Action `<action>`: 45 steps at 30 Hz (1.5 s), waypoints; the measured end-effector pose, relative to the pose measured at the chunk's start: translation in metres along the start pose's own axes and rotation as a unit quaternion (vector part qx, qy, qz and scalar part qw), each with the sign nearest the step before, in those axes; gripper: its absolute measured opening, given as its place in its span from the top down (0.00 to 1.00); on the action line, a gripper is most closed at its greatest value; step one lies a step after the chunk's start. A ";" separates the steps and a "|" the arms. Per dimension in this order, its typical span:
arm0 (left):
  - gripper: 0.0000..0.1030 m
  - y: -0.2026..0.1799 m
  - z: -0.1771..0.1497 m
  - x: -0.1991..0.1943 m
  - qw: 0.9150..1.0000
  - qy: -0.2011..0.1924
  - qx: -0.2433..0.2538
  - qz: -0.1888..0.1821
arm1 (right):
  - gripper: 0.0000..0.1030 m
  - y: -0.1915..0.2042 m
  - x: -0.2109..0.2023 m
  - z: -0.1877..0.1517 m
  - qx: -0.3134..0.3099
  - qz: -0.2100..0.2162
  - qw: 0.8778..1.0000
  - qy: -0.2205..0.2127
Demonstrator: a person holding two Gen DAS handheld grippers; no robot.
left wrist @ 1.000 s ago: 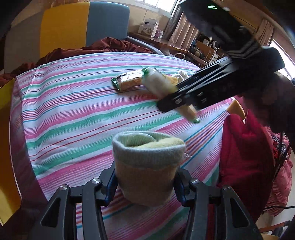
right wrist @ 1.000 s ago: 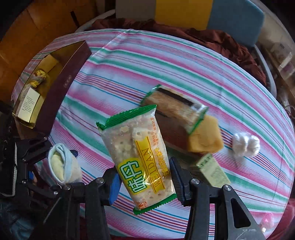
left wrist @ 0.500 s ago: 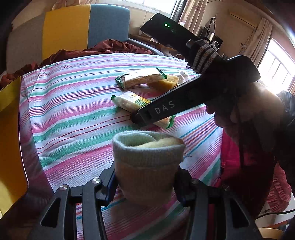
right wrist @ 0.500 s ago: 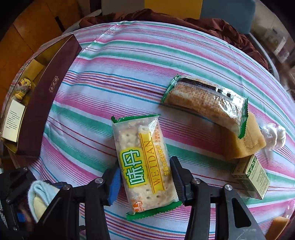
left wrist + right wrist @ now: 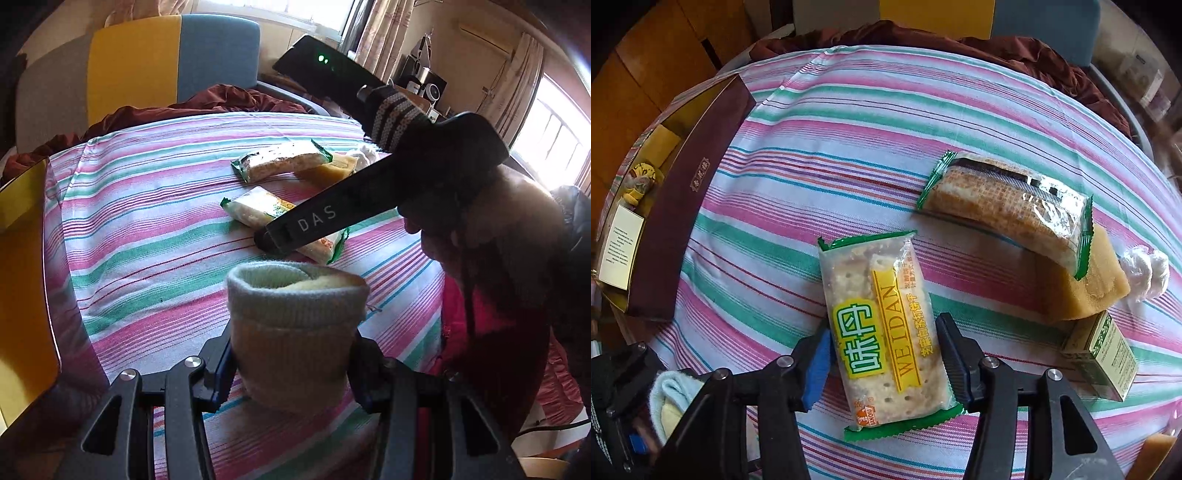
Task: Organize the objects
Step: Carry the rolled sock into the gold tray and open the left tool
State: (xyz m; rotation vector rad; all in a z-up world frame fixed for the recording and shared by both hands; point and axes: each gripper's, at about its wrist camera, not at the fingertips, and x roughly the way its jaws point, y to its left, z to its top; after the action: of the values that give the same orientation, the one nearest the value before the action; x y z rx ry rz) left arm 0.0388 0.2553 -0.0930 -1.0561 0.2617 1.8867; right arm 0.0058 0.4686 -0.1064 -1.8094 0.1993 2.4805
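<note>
One cracker packet (image 5: 884, 332) between right tongs (image 5: 882, 350)

Both wrist views — close over striped tablecloth (image 5: 147, 221)

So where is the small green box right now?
In the right wrist view the small green box lies on the striped cloth at the far right, just below the yellow sponge and right of the cracker packet.
</note>
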 end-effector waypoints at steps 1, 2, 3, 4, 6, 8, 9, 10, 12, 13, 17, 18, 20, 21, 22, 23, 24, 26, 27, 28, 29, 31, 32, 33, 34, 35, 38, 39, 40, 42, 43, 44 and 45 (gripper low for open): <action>0.51 0.000 0.001 -0.003 1.000 -0.003 0.000 -0.002 | 0.45 0.000 -0.001 0.000 0.000 0.000 1.000 0.000; 0.51 0.000 0.001 -0.007 1.000 -0.007 0.000 -0.004 | 0.45 0.000 -0.001 0.000 0.000 0.000 1.000 -0.001; 0.51 -0.001 0.002 -0.013 1.000 -0.012 -0.001 -0.008 | 0.45 0.000 -0.002 0.000 -0.001 0.000 1.000 -0.001; 0.51 -0.001 0.003 -0.017 1.000 -0.016 -0.002 -0.010 | 0.45 0.000 -0.003 0.000 -0.001 -0.001 1.000 -0.001; 0.51 -0.001 0.006 -0.027 1.000 -0.025 -0.003 -0.014 | 0.45 0.001 -0.004 0.000 -0.002 -0.002 1.000 -0.002; 0.51 0.003 0.009 -0.038 0.999 -0.035 -0.011 -0.018 | 0.45 0.001 -0.005 0.001 -0.003 -0.003 1.000 -0.002; 0.51 0.007 0.011 -0.043 0.999 -0.039 -0.018 -0.019 | 0.45 0.001 -0.006 0.001 -0.003 -0.003 1.000 -0.003; 0.51 0.011 0.014 -0.048 0.999 -0.043 -0.024 -0.019 | 0.45 0.002 -0.007 0.001 -0.004 -0.004 1.000 -0.003; 0.51 0.024 0.021 -0.064 0.997 -0.059 -0.038 -0.014 | 0.45 0.003 -0.008 0.002 -0.006 -0.006 1.000 -0.003; 0.51 0.034 0.024 -0.073 0.997 -0.067 -0.049 -0.011 | 0.45 0.003 -0.009 0.002 -0.006 -0.007 1.000 -0.003; 0.51 0.083 0.034 -0.112 0.990 -0.098 -0.102 0.015 | 0.45 0.005 -0.010 0.003 -0.007 -0.008 1.000 -0.004; 0.51 0.098 0.037 -0.122 0.987 -0.104 -0.117 0.025 | 0.45 0.005 -0.011 0.003 -0.007 -0.008 1.000 -0.004; 0.51 0.129 0.039 -0.139 0.981 -0.118 -0.143 0.050 | 0.45 0.007 -0.013 0.004 -0.010 -0.011 1.000 -0.005; 0.51 0.147 0.040 -0.147 0.978 -0.123 -0.155 0.069 | 0.45 0.008 -0.013 0.005 -0.011 -0.012 1.000 -0.005; 0.51 0.161 0.039 -0.152 0.975 -0.124 -0.163 0.084 | 0.45 0.009 -0.014 0.005 -0.012 -0.014 1.000 -0.005; 0.51 0.173 0.039 -0.156 0.973 -0.124 -0.170 0.099 | 0.45 0.010 -0.015 0.006 -0.014 -0.015 1.000 -0.005; 0.51 0.190 0.038 -0.159 0.970 -0.122 -0.179 0.115 | 0.45 0.010 -0.016 0.006 -0.014 -0.016 1.000 -0.006; 0.51 0.213 0.035 -0.159 0.966 -0.113 -0.193 0.130 | 0.45 0.011 -0.017 0.008 -0.015 -0.016 1.000 -0.006; 0.51 0.227 0.033 -0.155 0.964 -0.100 -0.203 0.138 | 0.45 0.012 -0.018 0.009 -0.015 -0.016 1.000 -0.006; 0.51 0.235 0.030 -0.152 0.962 -0.094 -0.211 0.145 | 0.45 0.015 -0.017 0.009 -0.015 -0.016 1.000 -0.006; 0.51 0.243 0.027 -0.148 0.961 -0.085 -0.218 0.150 | 0.45 0.015 -0.017 0.010 -0.015 -0.016 1.000 -0.006; 0.51 0.260 0.018 -0.139 0.957 -0.067 -0.238 0.149 | 0.45 0.014 -0.017 0.010 -0.015 -0.017 1.000 -0.006; 0.50 0.267 0.014 -0.136 0.956 -0.060 -0.247 0.147 | 0.45 0.013 -0.017 0.010 -0.015 -0.017 1.000 -0.006; 0.50 0.276 0.011 -0.131 0.953 -0.049 -0.258 0.150 | 0.44 0.012 -0.017 0.010 -0.015 -0.016 1.000 -0.006; 0.50 0.281 0.009 -0.127 0.952 -0.042 -0.262 0.155 | 0.44 0.013 -0.017 0.010 -0.015 -0.016 1.000 -0.006; 0.50 0.286 0.007 -0.121 0.951 -0.030 -0.266 0.157 | 0.44 0.012 -0.017 0.010 -0.015 -0.016 1.000 -0.006; 0.48 0.293 -0.001 -0.109 0.944 0.003 -0.286 0.162 | 0.44 0.011 -0.017 0.009 -0.015 -0.016 1.000 -0.007; 0.48 0.294 -0.003 -0.108 0.944 0.006 -0.286 0.165 | 0.44 0.012 -0.018 0.010 -0.014 -0.016 1.000 -0.007; 0.45 0.294 -0.006 -0.108 0.943 0.008 -0.285 0.172 | 0.43 0.012 -0.019 0.010 -0.015 -0.016 1.000 -0.007; 0.38 0.294 -0.010 -0.109 0.942 0.003 -0.285 0.179 | 0.43 0.014 -0.021 0.011 -0.016 -0.018 1.000 -0.008; 0.38 0.293 -0.012 -0.110 0.941 0.000 -0.286 0.179 | 0.43 0.015 -0.022 0.012 -0.017 -0.018 1.000 -0.008; 0.38 0.291 -0.012 -0.111 0.941 -0.004 -0.286 0.183 | 0.43 0.015 -0.022 0.012 -0.017 -0.018 1.000 -0.009; 0.38 0.288 -0.013 -0.114 0.940 -0.009 -0.282 0.190 | 0.43 0.017 -0.022 0.012 -0.016 -0.018 1.000 -0.008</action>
State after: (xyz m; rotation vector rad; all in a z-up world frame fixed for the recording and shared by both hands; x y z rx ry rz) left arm -0.1621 0.0194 -0.0825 -1.4432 -0.1105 2.3975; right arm -0.0014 0.4541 -0.0806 -1.7871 0.1246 2.4883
